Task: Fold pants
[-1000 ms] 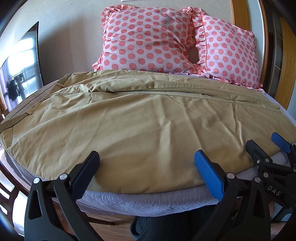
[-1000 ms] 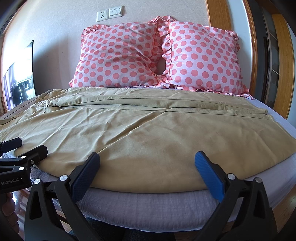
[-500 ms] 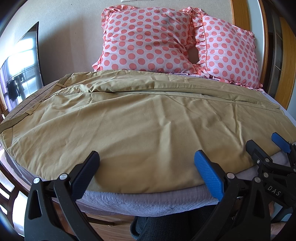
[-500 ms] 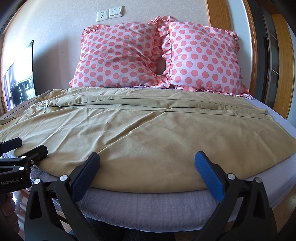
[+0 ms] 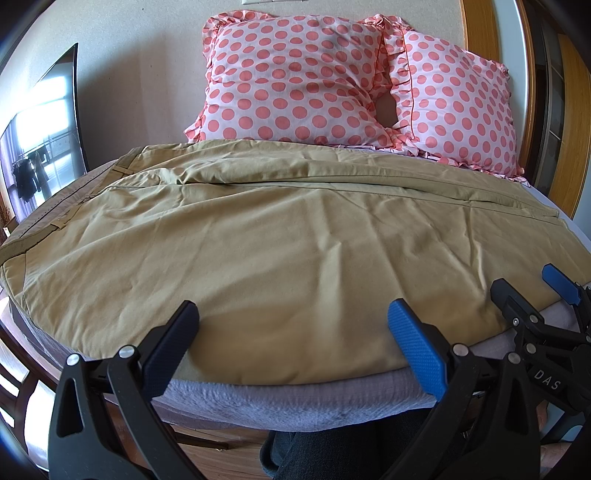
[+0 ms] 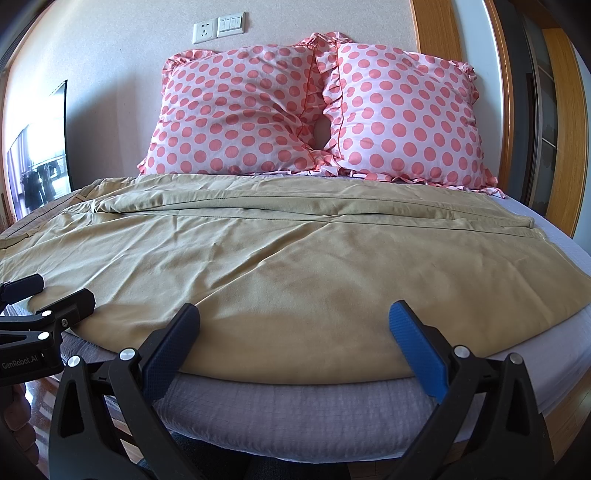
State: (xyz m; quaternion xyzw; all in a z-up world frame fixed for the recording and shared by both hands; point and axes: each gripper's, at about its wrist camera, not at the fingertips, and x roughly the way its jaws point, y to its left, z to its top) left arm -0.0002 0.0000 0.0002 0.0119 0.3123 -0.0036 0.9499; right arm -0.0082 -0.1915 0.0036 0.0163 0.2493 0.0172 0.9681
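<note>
Left wrist view: left gripper [image 5: 291, 336] spread apart | right gripper [image 6: 293, 336] spread apart | pants [image 6: 295, 266] flat on bed [image 6: 295, 406], near edge between both grippers' fingers

I'm looking into a home bedroom: a bed [image 6: 295, 413] with a grey quilted cover, two pink polka-dot pillows [image 6: 236, 114] propped against the wall at its far edge, a wall socket and switch plate [image 6: 218, 26] above them, wood door trim [image 6: 561, 110] at right.
</note>
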